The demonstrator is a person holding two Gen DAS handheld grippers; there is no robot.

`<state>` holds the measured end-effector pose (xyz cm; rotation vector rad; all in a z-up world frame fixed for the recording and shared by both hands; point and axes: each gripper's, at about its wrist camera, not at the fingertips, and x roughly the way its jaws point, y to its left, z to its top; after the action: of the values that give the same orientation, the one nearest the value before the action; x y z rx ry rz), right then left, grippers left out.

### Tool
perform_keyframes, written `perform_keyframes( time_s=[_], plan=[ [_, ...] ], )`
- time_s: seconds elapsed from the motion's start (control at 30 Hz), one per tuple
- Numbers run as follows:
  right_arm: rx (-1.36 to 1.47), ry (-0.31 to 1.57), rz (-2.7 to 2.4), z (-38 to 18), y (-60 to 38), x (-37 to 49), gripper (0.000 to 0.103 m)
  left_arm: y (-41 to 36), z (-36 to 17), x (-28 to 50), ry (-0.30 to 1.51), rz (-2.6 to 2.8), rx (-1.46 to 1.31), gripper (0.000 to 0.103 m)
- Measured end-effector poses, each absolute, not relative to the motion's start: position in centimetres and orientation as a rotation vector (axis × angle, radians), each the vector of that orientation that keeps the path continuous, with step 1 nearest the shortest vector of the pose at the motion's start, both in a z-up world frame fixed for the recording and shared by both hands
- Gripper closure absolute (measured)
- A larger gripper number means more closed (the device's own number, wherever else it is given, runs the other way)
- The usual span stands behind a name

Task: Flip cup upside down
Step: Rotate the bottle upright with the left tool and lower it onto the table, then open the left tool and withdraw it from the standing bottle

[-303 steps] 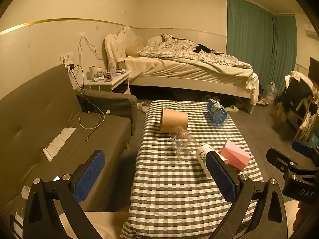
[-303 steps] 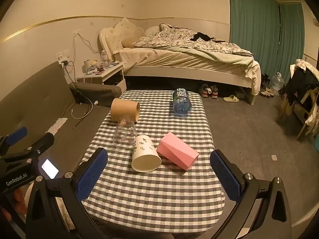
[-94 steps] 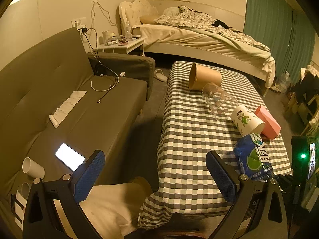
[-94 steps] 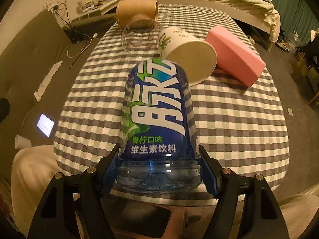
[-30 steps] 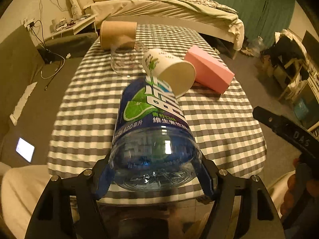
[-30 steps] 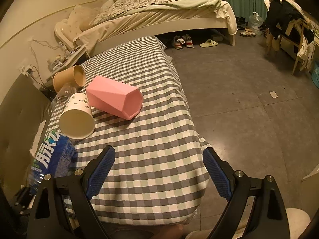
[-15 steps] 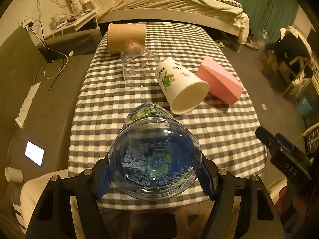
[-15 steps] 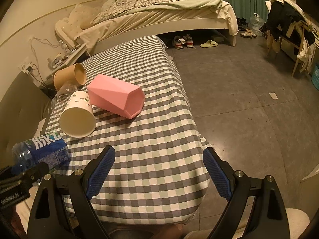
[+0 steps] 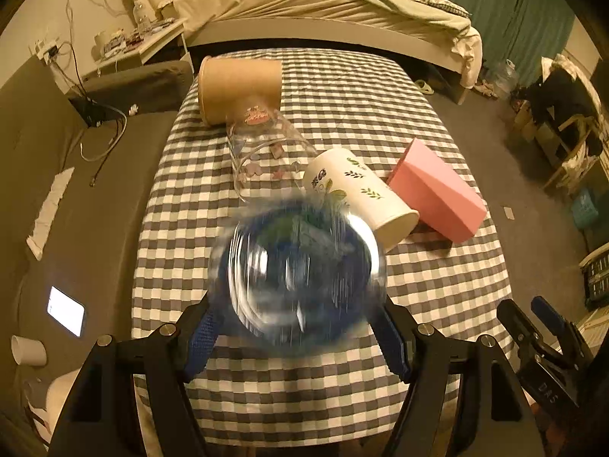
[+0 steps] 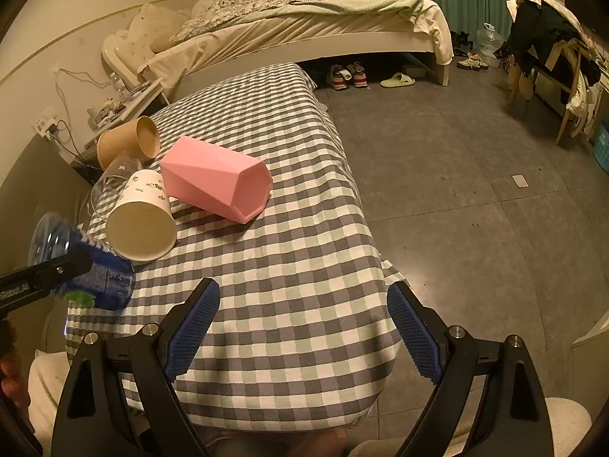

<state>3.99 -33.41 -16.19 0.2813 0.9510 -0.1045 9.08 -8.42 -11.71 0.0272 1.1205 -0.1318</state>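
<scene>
Our left gripper [image 9: 300, 329] squeezes the blue bottle cup [image 9: 300, 270] between its two pads, with its round bottom facing us. It looks blurry. It is over the near part of the checked table [image 9: 342, 87]. Our right gripper [image 10: 302, 327] is wide apart with nothing in it. On the table we see a white paper cup [image 10: 141, 221], a pink cup [image 10: 219, 182], a clear glass [image 9: 266, 152] and a brown cup [image 9: 239, 87], all lying on their sides.
</scene>
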Motion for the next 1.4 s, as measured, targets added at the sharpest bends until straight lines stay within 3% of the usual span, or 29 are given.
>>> perform_keyframes(
  time_s=[0.53, 1.0, 1.4],
  plan=[
    [0.257, 0.921, -0.115, -14.7, -33.5, 2.7, 0.013, -7.1, -8.3, 5.6, 1.02, -0.183, 0.009, 0.028],
    [0.125, 0.693, -0.023, -4.6, -28.7, -0.9, 0.013, -2.8, -0.2, -1.1, 0.683, -0.159, -0.019, 0.028],
    [0.031, 0.675, 0.058, -4.0, -23.0, -1.7, 0.013, -0.5, -1.8, -2.5, 0.636, -0.125, -0.028, 0.026]
  ],
)
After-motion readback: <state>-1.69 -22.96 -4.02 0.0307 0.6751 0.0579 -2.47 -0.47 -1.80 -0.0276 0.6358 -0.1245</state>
